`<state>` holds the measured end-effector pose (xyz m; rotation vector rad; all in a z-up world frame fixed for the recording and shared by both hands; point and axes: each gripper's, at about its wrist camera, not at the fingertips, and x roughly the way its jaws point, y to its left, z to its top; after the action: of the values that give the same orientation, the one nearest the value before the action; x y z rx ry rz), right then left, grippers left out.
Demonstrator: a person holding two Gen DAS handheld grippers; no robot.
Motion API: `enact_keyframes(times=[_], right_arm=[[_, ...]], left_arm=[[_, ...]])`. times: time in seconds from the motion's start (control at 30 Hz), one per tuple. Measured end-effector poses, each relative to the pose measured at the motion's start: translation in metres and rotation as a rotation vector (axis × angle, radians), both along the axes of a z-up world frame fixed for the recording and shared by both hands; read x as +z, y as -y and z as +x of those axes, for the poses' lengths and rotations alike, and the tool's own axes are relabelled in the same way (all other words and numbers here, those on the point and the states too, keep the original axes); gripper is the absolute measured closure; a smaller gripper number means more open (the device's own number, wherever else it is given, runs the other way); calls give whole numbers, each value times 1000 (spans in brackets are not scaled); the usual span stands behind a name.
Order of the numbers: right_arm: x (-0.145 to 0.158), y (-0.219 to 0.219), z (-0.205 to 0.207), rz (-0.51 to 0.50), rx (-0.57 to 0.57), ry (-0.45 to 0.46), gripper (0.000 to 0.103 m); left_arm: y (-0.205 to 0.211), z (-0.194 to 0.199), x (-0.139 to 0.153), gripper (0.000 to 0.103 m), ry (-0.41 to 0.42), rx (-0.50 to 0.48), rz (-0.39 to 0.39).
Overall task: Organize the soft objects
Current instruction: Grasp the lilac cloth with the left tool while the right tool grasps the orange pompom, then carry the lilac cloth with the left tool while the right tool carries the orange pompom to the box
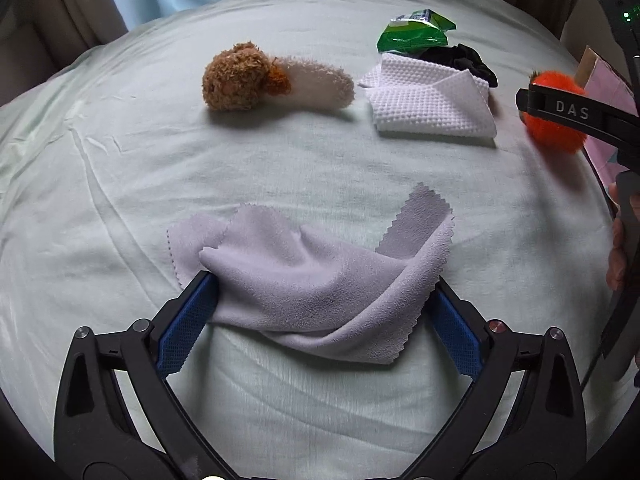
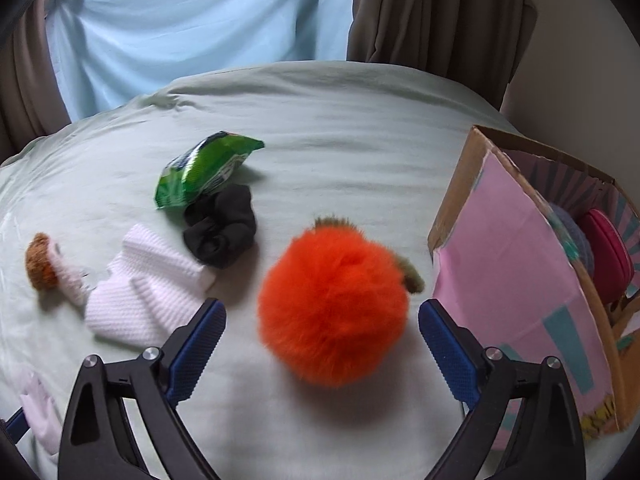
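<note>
A crumpled lilac cloth (image 1: 320, 276) lies on the pale green bed sheet (image 1: 120, 184), between the wide-open fingers of my left gripper (image 1: 322, 292); its folds touch both blue pads. A fluffy orange pompom (image 2: 334, 306) lies between the open fingers of my right gripper (image 2: 322, 318), just left of a pink cardboard box (image 2: 516, 292). The pompom (image 1: 554, 120) and the right gripper's finger also show at the right edge of the left wrist view. Further back lie a brown and white plush (image 1: 264, 80), a folded white dimpled cloth (image 1: 432, 100), a black scrunchie (image 2: 222, 232) and a green packet (image 2: 204, 168).
The box holds a grey woolly thing (image 2: 572, 236) and a magenta round thing (image 2: 610, 256). Brown curtains (image 2: 432, 12) and a light blue sheet (image 2: 192, 28) hang behind the bed. A wall stands at the right.
</note>
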<state>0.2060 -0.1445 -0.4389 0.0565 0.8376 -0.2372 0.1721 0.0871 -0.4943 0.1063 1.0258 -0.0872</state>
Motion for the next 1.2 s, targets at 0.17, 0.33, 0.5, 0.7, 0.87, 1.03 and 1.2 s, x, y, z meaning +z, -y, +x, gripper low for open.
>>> enact_keyframes(times=[0.17,0.33,0.5,0.7,0.87,1.03,1.2], right_arm=[[-12,5,12,10,-4,-39,38],[-15,10,12,33,-17,-44,56],[-14,11,11,55,-13,-43,69],[0,9,4,67,-13,-23,71],[23,7,-4,73,-4,-1,71],[61,8,-18,88,6,33,71],[111,13,-35,114,19,68,71]], left_arm=[[-3,5,8,33,13,-13,5],[-10,8,15,69,12,-31,7],[-18,16,18,90,-4,-22,-18],[-21,16,28,91,0,-23,-28],[-23,17,50,91,23,-14,-36],[-23,16,89,92,71,-7,-35],[-16,14,136,92,114,6,-38]])
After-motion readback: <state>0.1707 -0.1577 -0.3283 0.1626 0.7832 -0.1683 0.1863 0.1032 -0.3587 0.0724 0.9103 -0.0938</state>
